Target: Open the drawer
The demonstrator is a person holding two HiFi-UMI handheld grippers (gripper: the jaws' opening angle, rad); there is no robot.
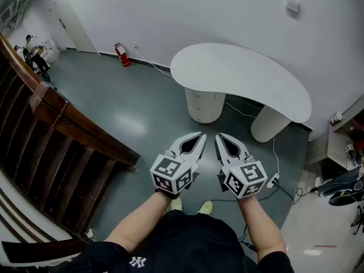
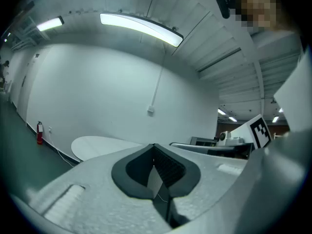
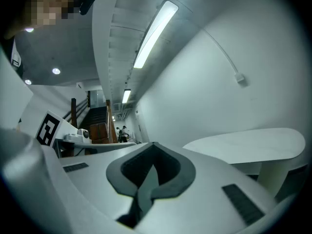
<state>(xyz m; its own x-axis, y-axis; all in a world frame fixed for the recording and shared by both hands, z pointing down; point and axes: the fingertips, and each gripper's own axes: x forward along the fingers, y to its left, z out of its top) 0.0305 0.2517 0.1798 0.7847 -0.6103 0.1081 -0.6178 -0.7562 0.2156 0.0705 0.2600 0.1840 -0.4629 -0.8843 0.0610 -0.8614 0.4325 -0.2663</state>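
We hold the left gripper and the right gripper side by side in front of us, both with their jaws pressed together and nothing between them. The white table stands well apart from us across the grey floor. The drawer seems to sit in the round pedestal under the table's left end, where faint seams cross the front (too small to say how many drawers, or whether there is a handle).

Several things could go wrong from here. If we reach the pedestal with the tongs shut, we only bump the front rather than grip it. The front looks curved and smooth, so the pads may slide off if we pinch a shallow edge. A cable trails over the floor near the other pedestal, and walking in carelessly could snag a foot. We might also head for the wrong pedestal, since both look alike from here.
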